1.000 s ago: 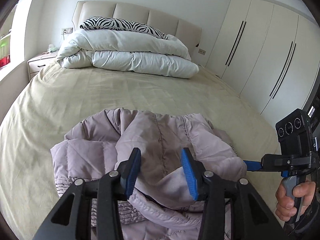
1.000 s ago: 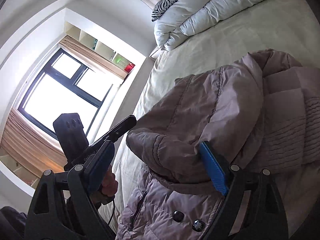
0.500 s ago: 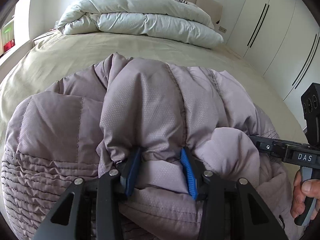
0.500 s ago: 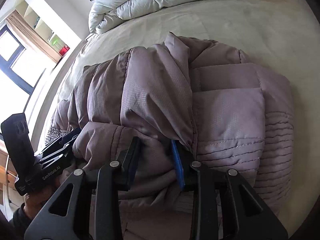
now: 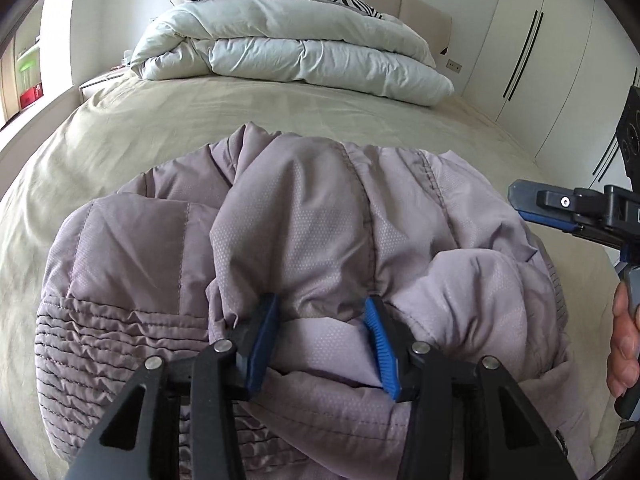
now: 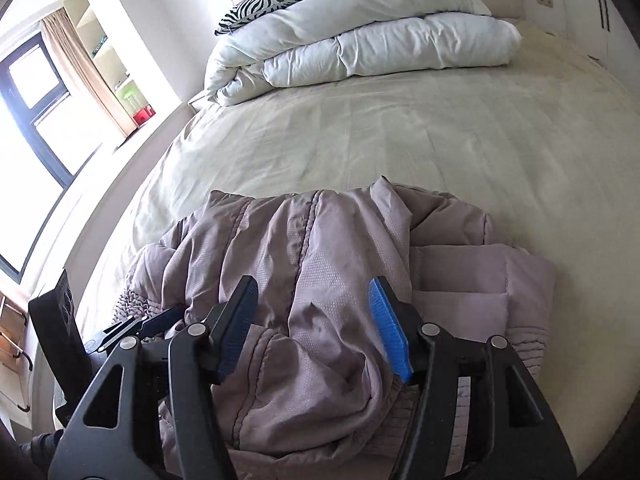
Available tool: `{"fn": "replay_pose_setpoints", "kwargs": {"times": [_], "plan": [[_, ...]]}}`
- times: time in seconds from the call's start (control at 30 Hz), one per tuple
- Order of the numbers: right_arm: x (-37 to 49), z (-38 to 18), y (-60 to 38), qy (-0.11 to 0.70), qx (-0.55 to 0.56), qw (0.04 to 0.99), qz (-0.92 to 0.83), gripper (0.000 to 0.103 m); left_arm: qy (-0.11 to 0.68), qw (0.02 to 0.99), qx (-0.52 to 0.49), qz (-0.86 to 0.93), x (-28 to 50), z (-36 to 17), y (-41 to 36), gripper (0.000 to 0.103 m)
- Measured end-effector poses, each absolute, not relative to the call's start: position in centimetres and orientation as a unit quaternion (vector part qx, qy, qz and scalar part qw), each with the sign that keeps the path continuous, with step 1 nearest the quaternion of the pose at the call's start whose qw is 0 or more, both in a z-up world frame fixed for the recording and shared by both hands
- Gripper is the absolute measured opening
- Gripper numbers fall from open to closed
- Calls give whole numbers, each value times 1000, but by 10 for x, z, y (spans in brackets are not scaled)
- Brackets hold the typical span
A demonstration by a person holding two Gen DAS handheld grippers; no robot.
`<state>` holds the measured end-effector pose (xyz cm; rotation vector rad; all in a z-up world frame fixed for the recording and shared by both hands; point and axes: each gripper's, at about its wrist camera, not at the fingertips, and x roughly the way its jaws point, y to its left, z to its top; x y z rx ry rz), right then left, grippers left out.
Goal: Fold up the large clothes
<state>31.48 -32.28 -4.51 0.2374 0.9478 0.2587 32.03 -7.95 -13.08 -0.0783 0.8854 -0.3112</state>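
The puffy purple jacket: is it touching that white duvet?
Apart. The right wrist view shows bare bed sheet between the jacket and the duvet.

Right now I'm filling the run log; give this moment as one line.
stage: fold laid | garment: mauve quilted puffer jacket bunched on beige bed sheet | left gripper: open, straddling fabric | right gripper: open

Bare bed (image 6: 400, 128) beyond jacket (image 6: 328, 264), duvet (image 6: 360, 48) far

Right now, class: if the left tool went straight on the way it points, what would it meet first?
The left tool would meet the puffy lilac jacket first; its open pads already flank a fold of it.
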Motion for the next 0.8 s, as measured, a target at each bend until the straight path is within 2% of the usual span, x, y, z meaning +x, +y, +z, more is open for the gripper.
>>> {"fn": "replay_pose_setpoints", "kwargs": {"times": [0.1,0.2,0.4,0.5,0.53,0.57,0.6,0.73,0.8], "plan": [[337,-87,-309,488,41,868,80,57,425,892,-25,-151,323,-138,-83,48],[337,-110,-299,464,-20,883,73,57,427,891,-22,-156,326,-143,-85,48],[322,-79,-306,437,2,898,52,57,405,900,-63,-150,308,-122,-70,48],[298,-70,-300,416,-30,907,50,57,393,907,-43,-141,301,-127,-76,48],[298,-77,-295,426,-50,902,52,58,399,905,-33,-143,304,-133,-79,48],[299,-88,-289,444,-67,892,52,64,405,902,-31,-148,308,-138,-81,49],[299,-100,-289,458,-75,884,49,67,409,899,-34,-151,310,-138,-81,49],[295,-96,-314,449,11,892,47,69,413,895,-54,-159,308,-121,-70,49],[279,-78,-323,416,37,908,29,69,403,898,-70,-161,296,-107,-60,51]]}}
